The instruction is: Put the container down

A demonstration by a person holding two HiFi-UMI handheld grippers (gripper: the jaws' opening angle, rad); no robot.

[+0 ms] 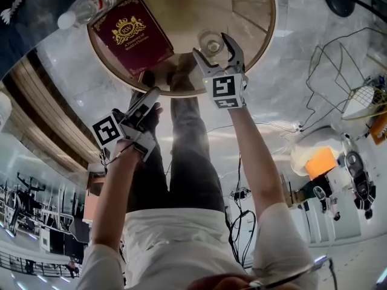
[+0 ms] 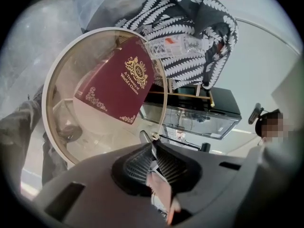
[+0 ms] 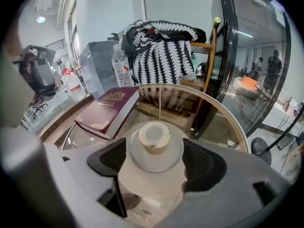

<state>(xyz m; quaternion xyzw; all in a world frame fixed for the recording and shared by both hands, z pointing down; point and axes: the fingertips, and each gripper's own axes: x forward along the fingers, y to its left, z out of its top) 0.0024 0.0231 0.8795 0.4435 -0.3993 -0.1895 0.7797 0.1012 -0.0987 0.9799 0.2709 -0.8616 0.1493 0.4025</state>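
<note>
A clear glass container (image 1: 211, 41) with a round lid and a pale knob (image 3: 155, 136) stands near the front edge of the round glass table (image 1: 266, 35). My right gripper (image 1: 214, 48) straddles it with jaws spread wide, one pad on either side of the container (image 3: 155, 151); I see no squeeze on it. My left gripper (image 1: 151, 95) is shut with nothing in it. It hovers just off the table's near rim (image 2: 47, 94), pointing towards the book (image 2: 121, 87).
A maroon hardcover book (image 1: 132, 34) lies on the table to the left of the container. A water bottle (image 1: 84, 8) lies by the far left rim. A chair draped in black-and-white patterned cloth (image 3: 161, 51) stands behind the table. My legs show under the glass.
</note>
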